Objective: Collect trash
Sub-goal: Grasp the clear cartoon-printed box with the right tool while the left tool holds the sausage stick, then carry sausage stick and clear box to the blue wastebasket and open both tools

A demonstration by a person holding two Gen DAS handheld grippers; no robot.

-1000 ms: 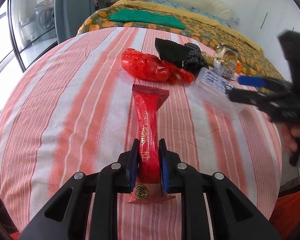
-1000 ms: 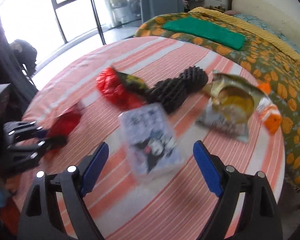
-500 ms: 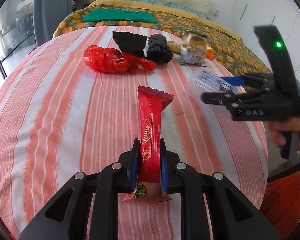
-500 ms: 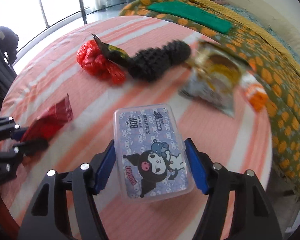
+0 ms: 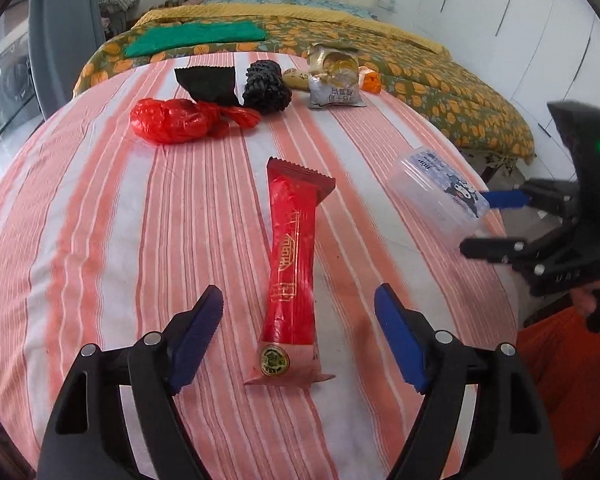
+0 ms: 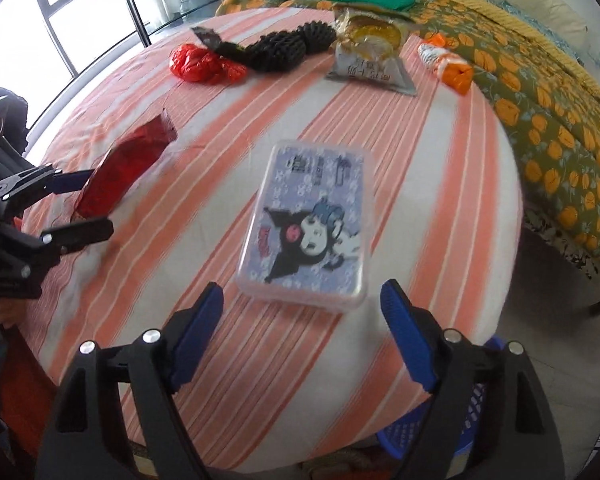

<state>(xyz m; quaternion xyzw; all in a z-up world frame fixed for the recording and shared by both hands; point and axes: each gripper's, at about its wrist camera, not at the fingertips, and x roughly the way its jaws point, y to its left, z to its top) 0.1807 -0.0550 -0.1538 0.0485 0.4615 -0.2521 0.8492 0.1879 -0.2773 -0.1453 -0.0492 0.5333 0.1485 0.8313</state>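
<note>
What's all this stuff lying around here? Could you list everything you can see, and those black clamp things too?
red wrapper: 1, red with gold print, lying between the left jaws, untouched
plastic box: 1, clear with a cartoon lid, just ahead of the right jaws
red bag: 1, red, knotted, far side of the table
black wrapper: 1, black, behind the red bag
black mesh: 1, black, beside the black wrapper
snack bag: 1, silver and yellow, far side
orange packet: 1, orange and white, far right edge
tablecloth: 1, orange and white stripes
green cloth: 1, green, on the bed
basket: 1, blue, below the table edge
left hand-held gripper: 1, black with blue pads, open
right hand-held gripper: 1, same, open
</note>
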